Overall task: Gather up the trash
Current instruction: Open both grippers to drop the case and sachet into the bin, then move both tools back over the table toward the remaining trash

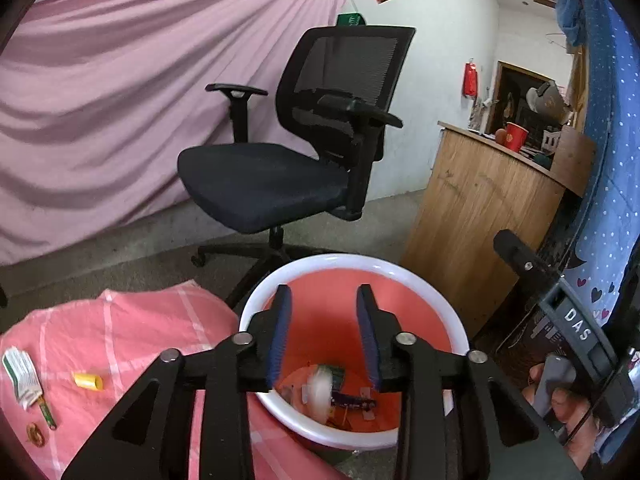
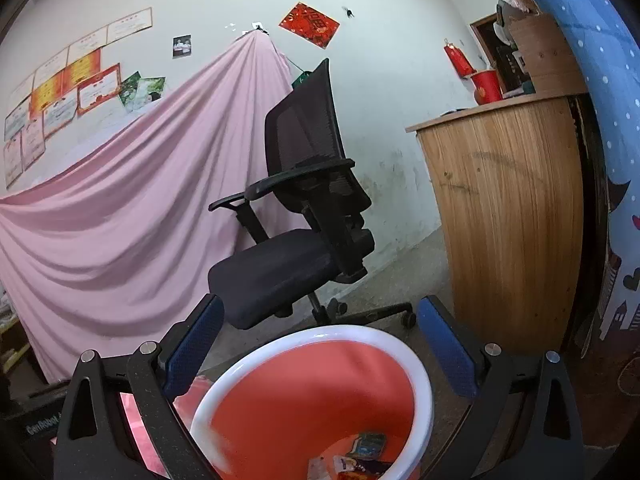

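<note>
We hold the left gripper over the red bin at lower centre, jaws apart w/ nothing between, blurred white scrap mid-bin above wrappers, right gripper spread wide & empty over same bin, yellow scrap on pink cloth lower left.

Left wrist view: camera behind the left gripper, looking forward and steeply down into the round red bin with a white rim, close beneath; the pink checked cloth lies at lower left; right wrist view: camera behind the right gripper, aimed nearer level, the same bin close below; both views share the bin, the black mesh office chair, the draped pink sheet and the curved wooden counter at right.
</note>
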